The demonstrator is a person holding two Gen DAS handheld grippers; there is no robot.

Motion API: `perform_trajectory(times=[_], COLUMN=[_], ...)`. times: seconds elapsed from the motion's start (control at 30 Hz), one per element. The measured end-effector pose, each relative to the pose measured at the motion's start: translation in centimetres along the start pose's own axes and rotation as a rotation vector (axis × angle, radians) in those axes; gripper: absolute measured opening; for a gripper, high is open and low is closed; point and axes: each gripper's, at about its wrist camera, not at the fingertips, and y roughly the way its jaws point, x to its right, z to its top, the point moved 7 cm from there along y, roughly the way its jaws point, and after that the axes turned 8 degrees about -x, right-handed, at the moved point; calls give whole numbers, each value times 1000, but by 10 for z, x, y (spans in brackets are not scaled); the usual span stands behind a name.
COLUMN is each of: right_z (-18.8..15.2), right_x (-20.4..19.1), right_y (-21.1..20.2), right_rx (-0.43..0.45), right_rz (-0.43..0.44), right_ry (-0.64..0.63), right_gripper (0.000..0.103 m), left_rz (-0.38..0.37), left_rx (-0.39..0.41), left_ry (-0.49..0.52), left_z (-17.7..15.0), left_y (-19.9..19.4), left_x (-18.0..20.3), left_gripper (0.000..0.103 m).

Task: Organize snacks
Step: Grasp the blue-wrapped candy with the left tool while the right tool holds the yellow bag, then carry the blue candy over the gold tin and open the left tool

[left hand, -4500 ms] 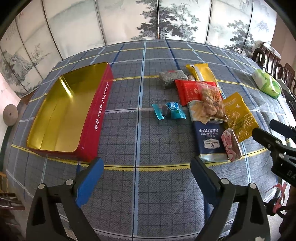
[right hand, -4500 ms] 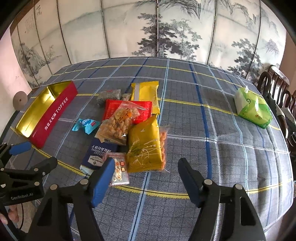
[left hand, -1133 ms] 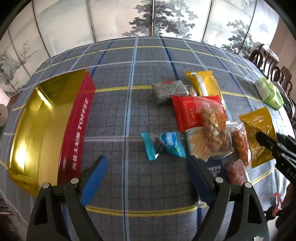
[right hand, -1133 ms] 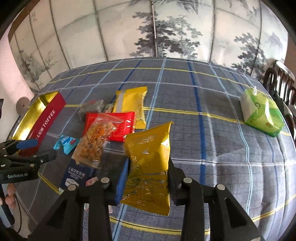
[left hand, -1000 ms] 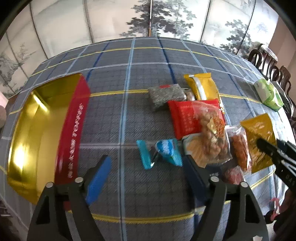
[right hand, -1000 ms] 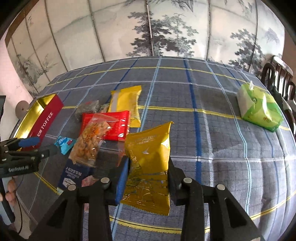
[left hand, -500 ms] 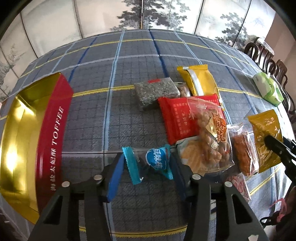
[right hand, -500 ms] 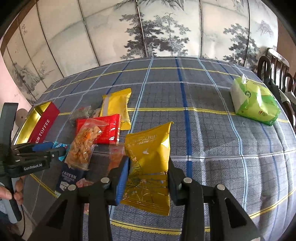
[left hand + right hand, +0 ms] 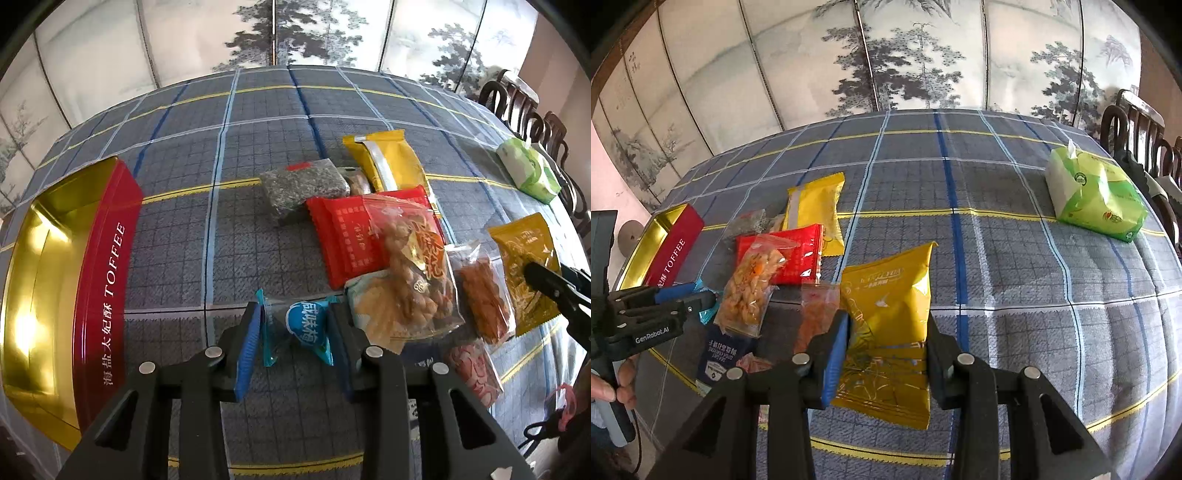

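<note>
Left gripper [image 9: 295, 332], jaws just closing, brackets the blue candy packet [image 9: 308, 328] lying crosswise on the desk [image 9: 173, 266], toffee tin [image 9: 74, 280] off to its left, while right gripper [image 9: 886, 347] clamps the yellow snack bag [image 9: 886, 317].

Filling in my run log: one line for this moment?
left gripper: closing on blue candy | right gripper: holding yellow bag | toffee tin: empty

One open red toffee tin [image 9: 99, 280] sits on the surface, and one green tissue pack [image 9: 1097, 195] lies at the far side. Ten snack packets show: two yellow [image 9: 388, 162], one red [image 9: 347, 240], one grey [image 9: 303, 184], one blue-wrapped [image 9: 306, 325], one navy [image 9: 720, 354], and four clear-fronted ones [image 9: 413, 273]. Two grippers [image 9: 886, 339] are present, each carrying one packet.
</note>
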Motion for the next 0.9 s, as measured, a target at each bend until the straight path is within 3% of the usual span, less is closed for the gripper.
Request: perform_trajectory(times=[0.57,0.9], right_z=[-2,-2], right_x=[5,6], right_y=[2,1], right_rx=[0,3], right_rz=[-10,-24], right_ry=[26,38], right_gripper=[38,38], left_rz=[7,121], left_rx=[74,127], left_ry=[4,-62], left_z=[6,9], left_y=[-55,-92], left_x=[-19,-101], left_gripper=[32,32])
